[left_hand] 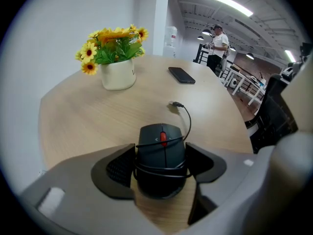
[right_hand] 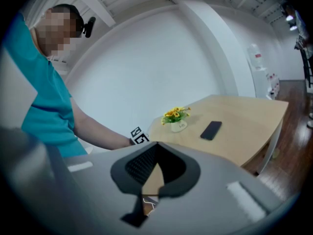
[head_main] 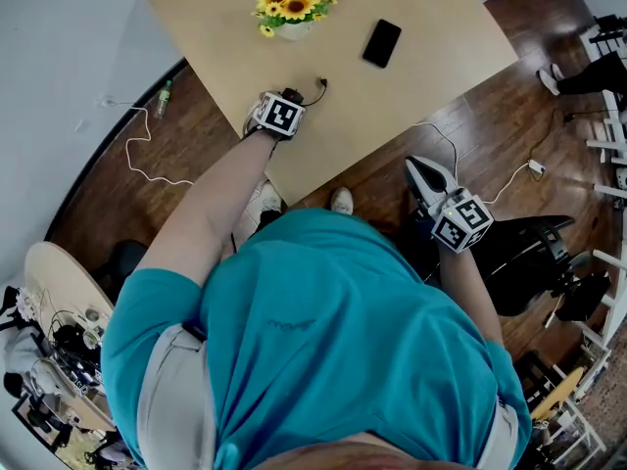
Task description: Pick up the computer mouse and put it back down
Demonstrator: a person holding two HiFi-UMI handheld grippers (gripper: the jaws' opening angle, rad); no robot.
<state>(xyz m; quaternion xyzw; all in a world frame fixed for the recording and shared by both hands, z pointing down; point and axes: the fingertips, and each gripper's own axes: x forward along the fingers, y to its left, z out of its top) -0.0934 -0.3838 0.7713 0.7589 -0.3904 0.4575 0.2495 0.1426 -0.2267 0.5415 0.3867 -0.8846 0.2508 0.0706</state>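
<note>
Computer mouse, cord wrapped round it, sits low on table, flowers at its 11 o'clock, pinched by its sides in left gripper, jaws approx. half-wide, prob. to keep it level; right gripper closed, empty, parked off-table.

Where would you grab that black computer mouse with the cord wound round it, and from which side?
By its two long flanks at mid-body, coming steeply from above, behind its rear end. The black computer mouse lies flat on the pale wooden table, narrow across, and the left gripper clasps it exactly there.
</note>
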